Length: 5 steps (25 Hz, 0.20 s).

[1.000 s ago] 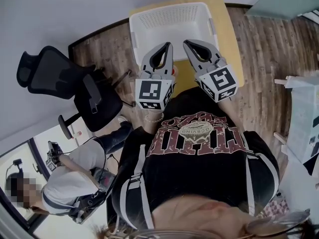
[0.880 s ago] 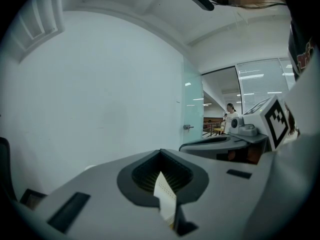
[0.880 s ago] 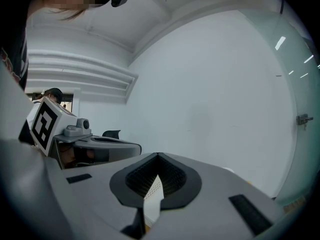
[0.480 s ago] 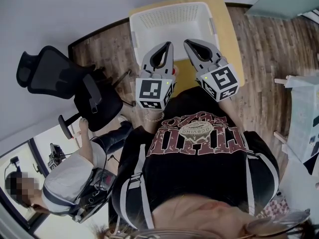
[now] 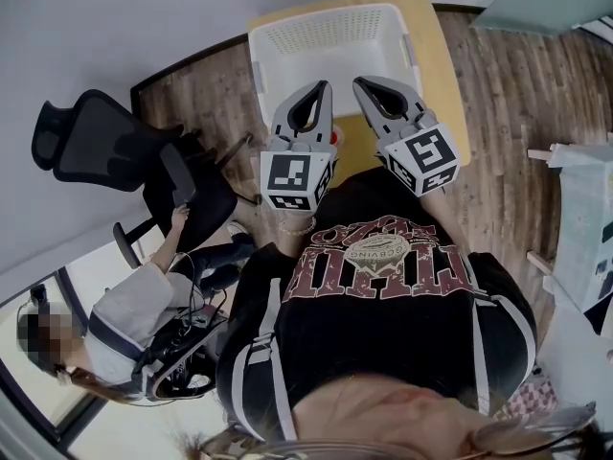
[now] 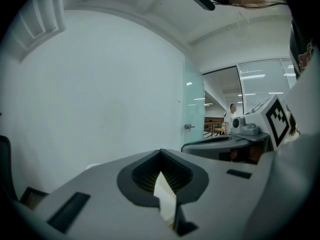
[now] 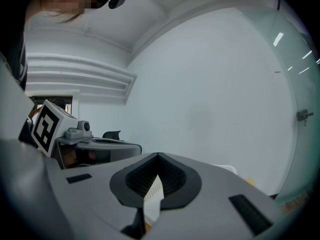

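Observation:
I hold both grippers up in front of my chest, side by side, pointing at a white mesh basket. In the head view my left gripper is shut with nothing between its jaws, its tips over the basket's near rim. My right gripper is likewise shut and holds nothing. In the left gripper view the left gripper has its jaws together, and a sliver of the white basket shows through the gap behind the tips. The right gripper view shows the right gripper shut the same way.
The basket stands on a yellow table against a pale wall. A black office chair is at the left, with a crouching person reaching a hand to it. White shelving stands at the right on the wooden floor.
Both grippers stay where they were. The person at the lower left has leaned lower and reached a hand up to the chair.

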### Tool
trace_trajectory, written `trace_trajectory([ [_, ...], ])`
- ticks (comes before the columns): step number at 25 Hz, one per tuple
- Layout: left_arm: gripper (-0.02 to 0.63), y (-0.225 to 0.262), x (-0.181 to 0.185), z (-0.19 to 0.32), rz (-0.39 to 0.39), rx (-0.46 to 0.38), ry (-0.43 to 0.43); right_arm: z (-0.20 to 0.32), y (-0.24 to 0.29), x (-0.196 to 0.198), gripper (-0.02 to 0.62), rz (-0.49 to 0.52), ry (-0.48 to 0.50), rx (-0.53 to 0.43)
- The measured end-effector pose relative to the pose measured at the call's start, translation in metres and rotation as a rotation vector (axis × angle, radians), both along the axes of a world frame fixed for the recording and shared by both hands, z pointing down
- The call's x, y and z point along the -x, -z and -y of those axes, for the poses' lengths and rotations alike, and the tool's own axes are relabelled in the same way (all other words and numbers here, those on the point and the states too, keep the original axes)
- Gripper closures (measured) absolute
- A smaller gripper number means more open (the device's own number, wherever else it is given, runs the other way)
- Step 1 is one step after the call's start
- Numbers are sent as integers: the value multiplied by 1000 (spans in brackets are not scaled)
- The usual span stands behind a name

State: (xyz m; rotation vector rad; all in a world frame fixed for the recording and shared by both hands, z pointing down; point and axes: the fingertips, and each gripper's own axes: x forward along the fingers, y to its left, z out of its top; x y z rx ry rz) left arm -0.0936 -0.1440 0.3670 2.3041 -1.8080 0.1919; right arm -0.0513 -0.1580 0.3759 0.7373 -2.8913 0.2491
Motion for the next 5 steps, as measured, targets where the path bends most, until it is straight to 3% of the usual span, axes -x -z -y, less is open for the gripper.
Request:
trace_trajectory([
  [5,560,-7,11,1,-2,1,0,3,-5,10,580,1,-11,-2],
])
